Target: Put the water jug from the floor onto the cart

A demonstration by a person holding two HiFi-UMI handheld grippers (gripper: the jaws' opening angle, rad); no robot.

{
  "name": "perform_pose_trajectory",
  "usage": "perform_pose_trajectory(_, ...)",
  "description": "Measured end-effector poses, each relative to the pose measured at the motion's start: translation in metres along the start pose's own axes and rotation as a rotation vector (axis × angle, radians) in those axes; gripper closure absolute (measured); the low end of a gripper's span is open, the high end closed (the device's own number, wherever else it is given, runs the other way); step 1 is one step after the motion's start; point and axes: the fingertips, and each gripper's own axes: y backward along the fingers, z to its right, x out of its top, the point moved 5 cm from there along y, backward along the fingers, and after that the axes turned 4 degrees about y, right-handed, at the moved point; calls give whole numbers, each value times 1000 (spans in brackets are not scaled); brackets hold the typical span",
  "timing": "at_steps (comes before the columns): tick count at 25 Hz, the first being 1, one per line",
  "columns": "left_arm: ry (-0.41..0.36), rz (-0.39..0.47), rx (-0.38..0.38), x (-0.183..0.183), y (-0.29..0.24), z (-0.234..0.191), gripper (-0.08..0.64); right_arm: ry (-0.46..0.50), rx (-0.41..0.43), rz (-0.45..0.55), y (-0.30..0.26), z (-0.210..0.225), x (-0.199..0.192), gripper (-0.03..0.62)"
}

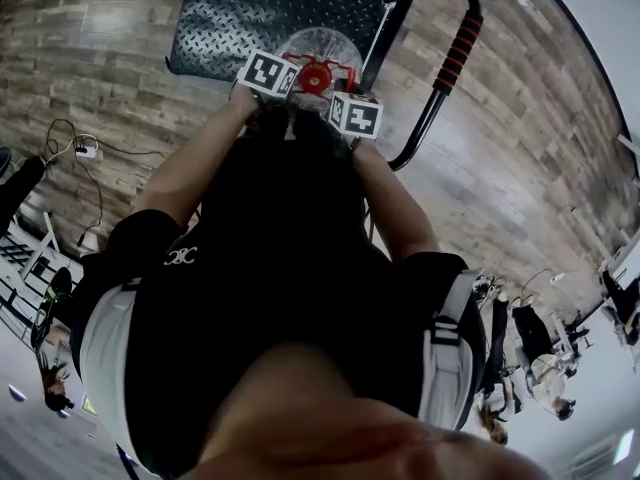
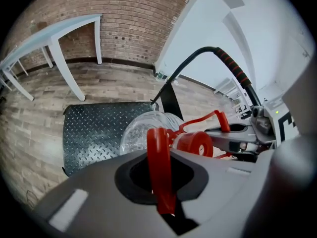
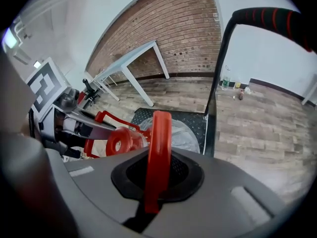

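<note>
The clear water jug [image 2: 141,130] with its red cap [image 2: 198,144] hangs over the cart's black diamond-plate platform [image 2: 94,128]; whether it rests on the plate I cannot tell. Its red handle [image 2: 159,162] runs between the jaws of my left gripper [image 2: 159,182], which is shut on it. My right gripper [image 3: 157,177] is shut on the same red handle [image 3: 159,148] from the other side, with the cap [image 3: 120,140] and jug [image 3: 183,133] just beyond. In the head view both marker cubes flank the cap [image 1: 315,74].
The cart's push bar with a red-and-black grip [image 1: 458,48] rises at the right of the platform [image 1: 250,13]. A white table [image 2: 59,33] stands by the brick wall. Cables [image 1: 75,148] lie on the wooden floor at left. Bottles [image 3: 227,82] stand by the far wall.
</note>
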Motion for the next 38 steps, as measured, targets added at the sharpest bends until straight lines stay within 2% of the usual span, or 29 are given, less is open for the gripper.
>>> perform_pose_trajectory(3,21,-41,-27,-4,-10,2,523,12,-59,16,-7,2,-3,569)
perform_pose_trajectory(8,7,-75,-34,2,-25,-7,490,-37,-121,-26,-22,18,-3,573)
perform_pose_trajectory(14,102,-36,-73,23,-25,-31,486,-57,-103,-54,-36,27,14,565)
perform_pose_trajectory(17,113,-8,-112,17,-9,-34,466,-57,-100,-43,-29,19,17,488)
perform_pose_trajectory(21,120,37,-134,7,11,-34,448,-21,-171,1,-9,25,22,400)
perform_pose_trajectory(22,121,44,-133,11,14,-33,451,-9,-193,15,-4,32,30,396)
perform_pose_trajectory(27,99,110,-129,31,40,-26,494,14,-231,120,28,38,74,401)
perform_pose_trajectory(28,102,134,-132,34,47,-23,514,13,-226,146,36,34,81,429)
perform_pose_trajectory(30,97,184,-144,43,62,-16,555,11,-206,213,53,24,94,576)
perform_pose_trajectory(32,56,245,-154,59,80,-5,558,20,-183,322,75,13,111,577)
perform_pose_trajectory(35,-21,388,-157,92,120,13,558,48,-163,501,113,0,140,578)
perform_pose_trajectory(38,-82,520,-118,117,159,24,560,56,-145,602,141,-8,163,578)
